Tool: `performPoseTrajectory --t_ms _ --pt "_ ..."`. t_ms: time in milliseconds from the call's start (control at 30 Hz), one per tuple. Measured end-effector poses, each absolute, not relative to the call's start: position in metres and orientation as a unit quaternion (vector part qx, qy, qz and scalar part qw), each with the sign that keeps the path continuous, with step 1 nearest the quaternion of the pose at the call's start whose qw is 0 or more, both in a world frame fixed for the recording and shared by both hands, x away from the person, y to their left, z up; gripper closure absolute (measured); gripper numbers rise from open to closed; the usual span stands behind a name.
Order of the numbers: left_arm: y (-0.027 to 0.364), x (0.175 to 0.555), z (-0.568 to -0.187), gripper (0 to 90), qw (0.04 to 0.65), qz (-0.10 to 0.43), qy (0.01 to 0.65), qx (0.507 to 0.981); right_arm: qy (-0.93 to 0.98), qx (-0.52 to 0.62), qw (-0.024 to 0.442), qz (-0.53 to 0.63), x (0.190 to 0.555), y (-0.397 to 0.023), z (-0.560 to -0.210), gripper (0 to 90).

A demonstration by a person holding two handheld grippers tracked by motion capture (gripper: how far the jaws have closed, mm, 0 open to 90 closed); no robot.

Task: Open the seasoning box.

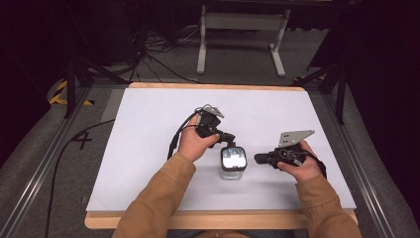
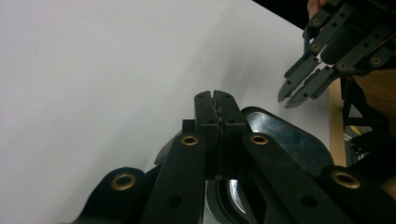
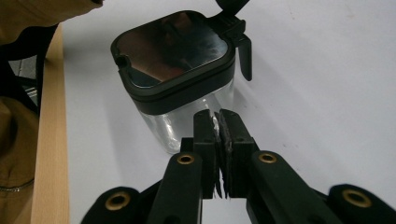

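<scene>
Room first: dark all round, grey carpet, a white frame (image 1: pixel 242 29) at the far end and cables (image 1: pixel 158 54) snaking over the floor, plus black rails down both sides. The table (image 1: pixel 148 148) is a white sheet on a wood board, and it's bare apart from one thing.

That thing is the jar (image 1: pixel 233 162) — clear, squarish body with a black lid — sitting near-centre, a bit right of the middle, upright and lid on. So my guess is the job's barely started: nothing opened or lifted yet.

The left gripper (image 1: pixel 229 140) sits at the jar's far-left corner, jaws pressed together right over the lid (can't tell if it's touching). The right gripper (image 1: pixel 258 158) is just right of the jar, pointing at its side — jaws pressed together too, holding nothing.
</scene>
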State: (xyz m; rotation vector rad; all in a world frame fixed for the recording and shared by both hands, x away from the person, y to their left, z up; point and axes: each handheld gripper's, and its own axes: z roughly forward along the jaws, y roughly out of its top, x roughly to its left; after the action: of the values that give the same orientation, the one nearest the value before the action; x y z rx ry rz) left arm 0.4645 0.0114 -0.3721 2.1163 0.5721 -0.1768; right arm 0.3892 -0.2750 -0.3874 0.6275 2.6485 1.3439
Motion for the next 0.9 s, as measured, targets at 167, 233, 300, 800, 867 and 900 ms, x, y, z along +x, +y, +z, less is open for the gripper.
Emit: performPoseTrajectory --t_ms 167,233,300,800,867,900 --pt "0.011 0.465 -0.372 89.6 0.453 -0.072 0.233 0.858 0.877 0.192 0.038 0.44 0.386 -0.272 -0.384 89.9" --pt "0.011 0.465 -0.372 89.6 0.452 -0.072 0.234 0.858 0.877 0.19 0.035 0.439 0.385 -0.271 -0.383 89.9" --pt "0.011 0.465 -0.373 89.6 0.454 -0.072 0.236 0.856 0.879 0.184 0.032 0.438 0.383 -0.269 -0.382 90.0" --pt "0.011 0.466 -0.373 89.7 0.45 -0.072 0.24 0.857 0.878 0.153 0.028 0.452 0.375 -0.248 -0.378 90.0" --pt "0.01 0.466 -0.372 89.7 0.447 -0.071 0.241 0.858 0.877 0.15 0.028 0.455 0.375 -0.247 -0.377 90.0" --pt "0.01 0.466 -0.372 89.7 0.448 -0.071 0.241 0.858 0.877 0.15 0.028 0.455 0.374 -0.246 -0.377 90.0"
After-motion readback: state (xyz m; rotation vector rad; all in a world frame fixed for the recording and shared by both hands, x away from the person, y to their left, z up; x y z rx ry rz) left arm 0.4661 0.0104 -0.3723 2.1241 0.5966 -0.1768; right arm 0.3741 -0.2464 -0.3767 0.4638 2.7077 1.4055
